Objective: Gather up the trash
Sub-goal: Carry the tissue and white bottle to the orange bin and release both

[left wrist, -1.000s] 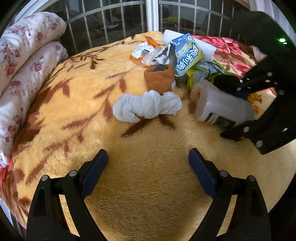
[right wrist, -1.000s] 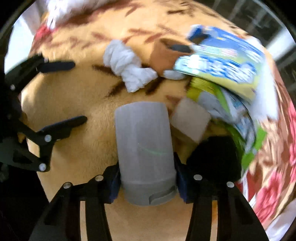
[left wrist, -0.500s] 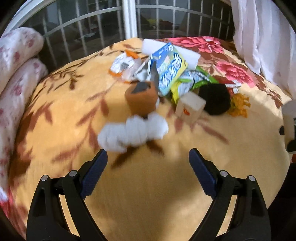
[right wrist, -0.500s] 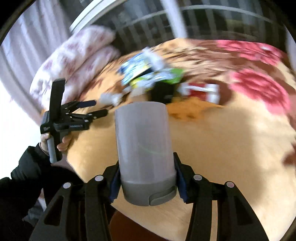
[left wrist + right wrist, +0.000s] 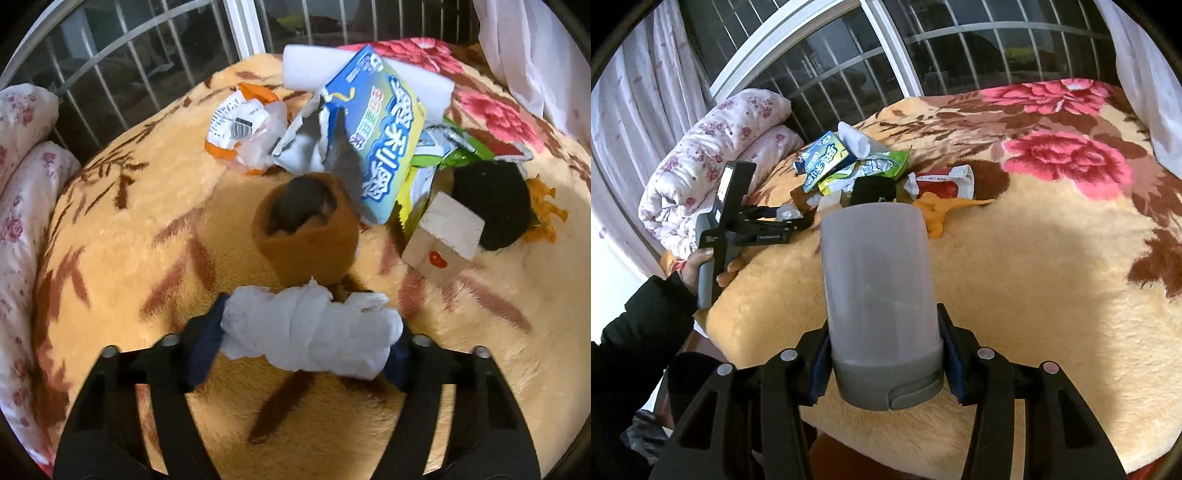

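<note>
While right gripper clamps the bin near its base, tissue sits crosswise between left gripper jaws, touching both pads: light, soft, crushable; mid-wad pinch should hold.

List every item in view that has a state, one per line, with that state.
Left gripper: shut on the tissue wad.
Tissue wad: crumpled, between the fingers.
Right gripper: shut on the grey container.
Grey container: held, off the blanket.
Blue packet: torn open, lying on the pile.
Brown sock: rolled, mouth open.
Small box: closed, tilted.
</note>
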Demonstrator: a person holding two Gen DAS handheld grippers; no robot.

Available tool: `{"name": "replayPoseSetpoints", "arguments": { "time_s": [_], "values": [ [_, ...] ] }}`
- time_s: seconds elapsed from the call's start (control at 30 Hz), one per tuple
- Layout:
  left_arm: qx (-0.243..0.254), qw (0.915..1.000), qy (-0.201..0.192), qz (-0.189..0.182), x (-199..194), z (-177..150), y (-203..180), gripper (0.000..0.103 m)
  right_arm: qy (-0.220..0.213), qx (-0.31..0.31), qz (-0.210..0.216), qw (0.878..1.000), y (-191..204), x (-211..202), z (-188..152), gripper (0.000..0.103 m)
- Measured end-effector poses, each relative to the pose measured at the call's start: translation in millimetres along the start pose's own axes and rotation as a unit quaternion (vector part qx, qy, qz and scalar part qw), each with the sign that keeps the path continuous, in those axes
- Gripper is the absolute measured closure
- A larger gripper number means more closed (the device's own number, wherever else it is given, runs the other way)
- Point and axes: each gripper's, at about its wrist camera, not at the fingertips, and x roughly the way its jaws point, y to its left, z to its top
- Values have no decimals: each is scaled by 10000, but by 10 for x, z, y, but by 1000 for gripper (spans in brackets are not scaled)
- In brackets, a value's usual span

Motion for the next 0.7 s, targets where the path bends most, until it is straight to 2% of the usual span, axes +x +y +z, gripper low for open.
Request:
{"name": "replayPoseSetpoints", "arguments": {
  "time_s": [0.07,0.17,0.3,0.4,0.5,0.7],
  "values": [
    [-71,10000,-44,39,-46,-29,-18,47,-69,-65,-52,9999,50,8,-12,54],
    [-365,9992,-154,-96,-221,-119,-69,50,-153,-236,-154,9995,162,-20,-24,54],
    [-590,9978,-292,-119,-493,-303,-269,51,-165,-341,-29,9993,288,-83,-55,54],
    [-684,9972,-286,106,-732,-514,-539,51,-86,-404,-5,9991,379,-102,-133,54],
    [-755,9965,-363,-61,-955,-702,-748,51,-47,-490,52,9988,461,-160,-241,54],
    [-790,9963,-278,-173,-1208,-1051,-1075,51,76,-720,134,9973,622,-368,-590,54]
  ]
}}
